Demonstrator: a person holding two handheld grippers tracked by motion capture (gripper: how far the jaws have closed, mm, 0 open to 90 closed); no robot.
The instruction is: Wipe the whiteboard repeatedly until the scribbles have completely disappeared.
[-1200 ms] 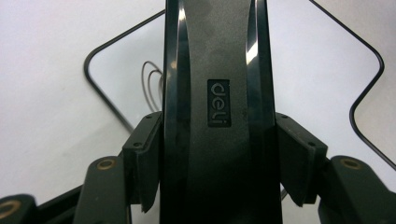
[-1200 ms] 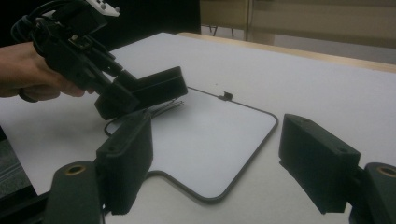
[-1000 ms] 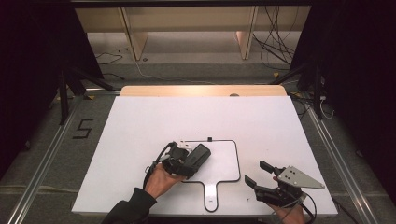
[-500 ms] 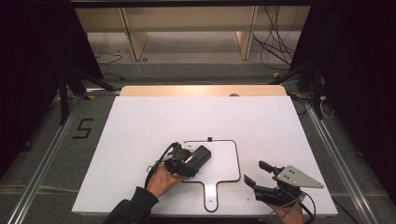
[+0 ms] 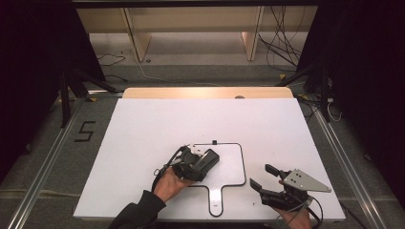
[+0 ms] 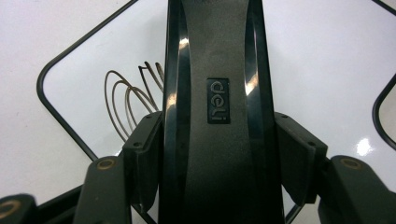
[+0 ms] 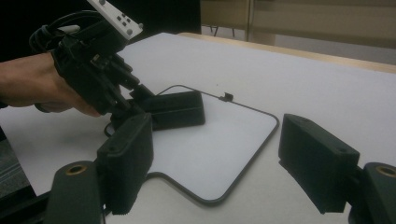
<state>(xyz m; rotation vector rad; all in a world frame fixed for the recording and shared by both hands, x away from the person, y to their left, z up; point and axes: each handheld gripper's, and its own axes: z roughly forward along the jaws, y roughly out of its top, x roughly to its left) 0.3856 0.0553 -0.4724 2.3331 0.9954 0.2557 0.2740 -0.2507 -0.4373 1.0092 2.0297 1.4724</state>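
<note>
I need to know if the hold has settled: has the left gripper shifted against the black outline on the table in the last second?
No. The left gripper, shut on the black stapler, sits at the same spot inside the upper-left part of the black outline as before.

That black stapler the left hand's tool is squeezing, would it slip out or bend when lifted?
The stapler looks like rigid moulded plastic, so it should hardly bend. Its sides are glossy, which might make it slippery, though the left gripper has its fingers pressed on both sides. It is probably fairly heavy for its size.
</note>
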